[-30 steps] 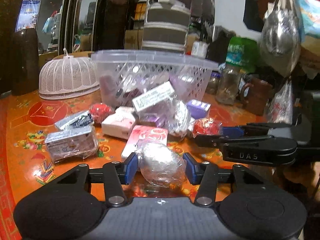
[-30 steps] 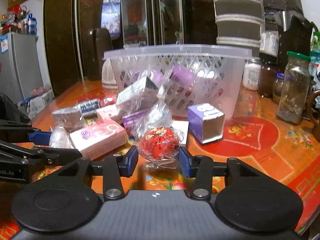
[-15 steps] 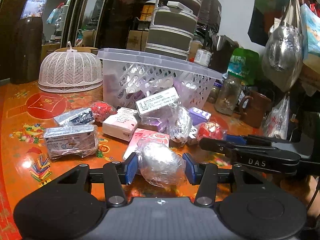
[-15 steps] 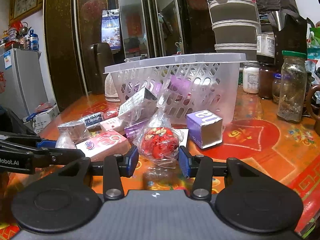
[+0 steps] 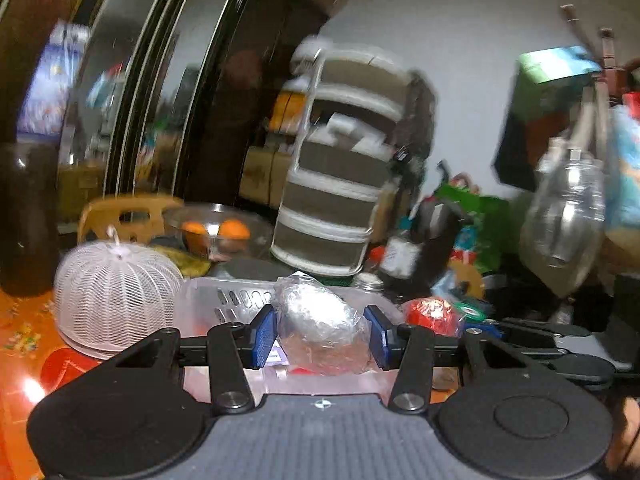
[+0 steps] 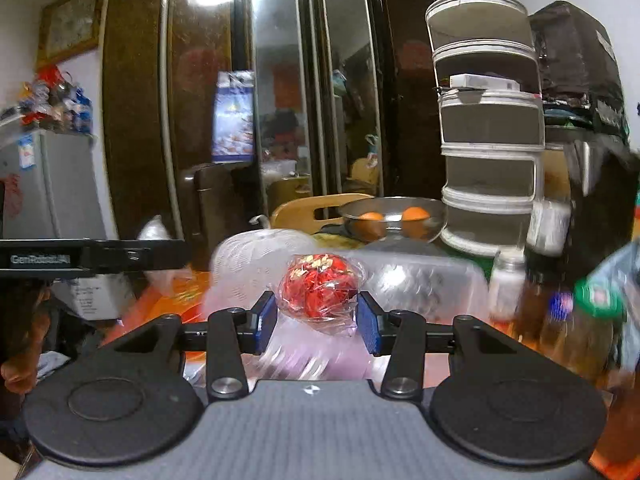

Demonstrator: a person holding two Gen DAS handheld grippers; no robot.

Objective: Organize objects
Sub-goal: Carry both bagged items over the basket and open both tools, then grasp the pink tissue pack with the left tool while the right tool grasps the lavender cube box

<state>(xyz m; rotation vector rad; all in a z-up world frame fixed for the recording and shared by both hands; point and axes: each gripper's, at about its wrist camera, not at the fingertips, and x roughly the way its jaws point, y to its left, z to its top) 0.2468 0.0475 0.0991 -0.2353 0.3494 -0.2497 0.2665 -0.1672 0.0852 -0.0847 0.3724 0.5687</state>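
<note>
My left gripper (image 5: 320, 330) is shut on a silver bundle wrapped in clear plastic (image 5: 320, 324) and holds it high, over the near rim of the clear plastic basket (image 5: 224, 300). My right gripper (image 6: 318, 318) is shut on a red bundle in clear plastic (image 6: 320, 290), also raised above the basket (image 6: 420, 280). The red bundle (image 5: 432, 314) and the right gripper also show at the right of the left wrist view. The items left on the table are hidden below both views.
A white mesh food cover (image 5: 116, 280) stands left of the basket. Behind are a glass bowl with oranges (image 6: 394, 218), a stacked round container tower (image 6: 488, 140), jars (image 6: 508, 280) at the right and a dark cabinet. The orange table (image 5: 24, 320) shows at the left.
Both grippers have lifted their bundles off the table and moved forward to the basket. The table items have dropped out of view and the views are motion-blurred.
</note>
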